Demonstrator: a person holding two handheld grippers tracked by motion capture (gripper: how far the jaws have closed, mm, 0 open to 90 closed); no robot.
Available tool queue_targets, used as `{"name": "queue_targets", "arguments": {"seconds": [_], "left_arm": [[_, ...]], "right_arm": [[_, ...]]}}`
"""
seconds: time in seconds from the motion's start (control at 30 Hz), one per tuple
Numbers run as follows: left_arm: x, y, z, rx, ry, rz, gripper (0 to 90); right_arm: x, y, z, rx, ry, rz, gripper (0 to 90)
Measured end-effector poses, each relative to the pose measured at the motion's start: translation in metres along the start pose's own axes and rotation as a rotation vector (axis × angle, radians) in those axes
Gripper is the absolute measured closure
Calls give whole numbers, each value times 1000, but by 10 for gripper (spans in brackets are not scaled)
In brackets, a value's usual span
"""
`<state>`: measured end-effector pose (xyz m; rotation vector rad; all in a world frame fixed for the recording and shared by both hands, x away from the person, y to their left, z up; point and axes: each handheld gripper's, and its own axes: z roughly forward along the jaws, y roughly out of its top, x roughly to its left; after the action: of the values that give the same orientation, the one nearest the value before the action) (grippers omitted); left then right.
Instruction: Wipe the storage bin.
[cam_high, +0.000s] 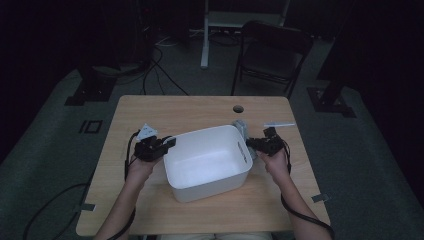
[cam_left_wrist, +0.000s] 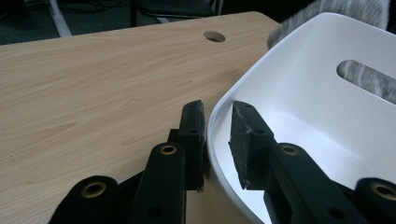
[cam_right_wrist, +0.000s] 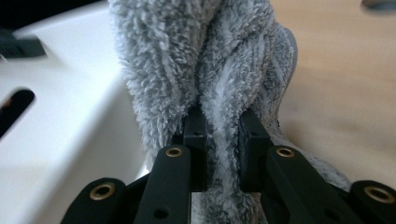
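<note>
A white plastic bin (cam_high: 200, 134) stands in the middle of the wooden table (cam_high: 190, 107). My left gripper (cam_high: 170, 142) is at the bin's left rim. In the left gripper view the jaws (cam_left_wrist: 217, 126) straddle the thin rim of the bin (cam_left_wrist: 303, 93), one pad outside and one inside, shut on it. My right gripper (cam_high: 250, 142) is at the bin's right wall, where a grey fluffy towel (cam_high: 240, 126) hangs beside the handle slot. In the right gripper view the jaws (cam_right_wrist: 223, 126) pinch a fold of the towel (cam_right_wrist: 210, 56), with the bin wall (cam_right_wrist: 60, 130) to the left.
A round cable hole (cam_high: 238, 108) lies in the table's far side. A thin pale strip (cam_high: 279, 124) lies near the far right corner. A dark folding chair (cam_high: 272, 55) stands behind the table. Cables trail from both grippers towards the near edge.
</note>
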<state>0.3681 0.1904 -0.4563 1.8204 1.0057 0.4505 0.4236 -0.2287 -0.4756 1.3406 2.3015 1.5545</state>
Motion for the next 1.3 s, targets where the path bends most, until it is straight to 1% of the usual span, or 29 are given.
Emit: {"name": "queue_targets", "arguments": {"seconds": [0.03, 0.1, 0.17, 0.23, 0.3, 0.43, 0.47, 0.53, 0.63, 0.67, 0.7, 0.73, 0.8, 0.87, 1.03, 1.07, 1.17, 1.27, 1.3], "left_arm": [[0, 0, 0, 0, -1, 0, 751], [0, 0, 0, 0, -1, 1, 751], [0, 0, 0, 0, 1, 2, 751], [-1, 0, 0, 1, 5, 2, 751], [-1, 0, 1, 2, 6, 2, 752], [-1, 1, 1, 3, 12, 5, 752], [-2, 1, 1, 4, 13, 5, 752], [-2, 1, 1, 4, 15, 5, 753], [-2, 1, 1, 3, 15, 2, 752], [-2, 1, 1, 2, 16, 1, 752], [-2, 1, 1, 2, 16, 1, 752], [-2, 1, 1, 0, 15, 0, 752], [-2, 0, 1, -2, 17, -4, 751], [-2, 0, 1, -3, 20, -4, 751], [-2, 0, 1, -3, 19, -5, 751], [-2, 0, 1, -3, 18, -5, 751], [-2, 0, 1, -3, 18, -5, 751], [-2, 0, 1, -4, 16, -5, 751], [-2, 0, 1, -4, 16, -5, 751]], "right_arm": [[2, 3, -2, -12, 0, -7, 776], [3, 9, -6, -42, 16, -3, 776], [5, 13, -8, -58, 22, -17, 777], [7, 15, -7, -49, 13, -38, 777], [8, 16, -6, -43, 8, -47, 778], [8, 18, -3, -27, 7, -53, 779], [9, 18, -1, -18, -5, -52, 780], [9, 18, 0, -15, -11, -56, 780], [7, 17, 6, 5, -22, -50, 780], [5, 15, 10, 26, -33, -46, 781], [5, 15, 10, 26, -33, -46, 781], [1, 11, 15, 37, -35, -32, 781], [0, 10, 17, 41, -33, -26, 781], [-5, 8, 20, 37, -15, -7, 782], [-10, 4, 27, 61, -13, 7, 781], [-11, 3, 29, 72, -15, 11, 782], [-14, -5, 41, 122, -50, 8, 783], [-22, -15, 51, 145, -46, 38, 782], [-22, -15, 51, 145, -46, 38, 782]]}}
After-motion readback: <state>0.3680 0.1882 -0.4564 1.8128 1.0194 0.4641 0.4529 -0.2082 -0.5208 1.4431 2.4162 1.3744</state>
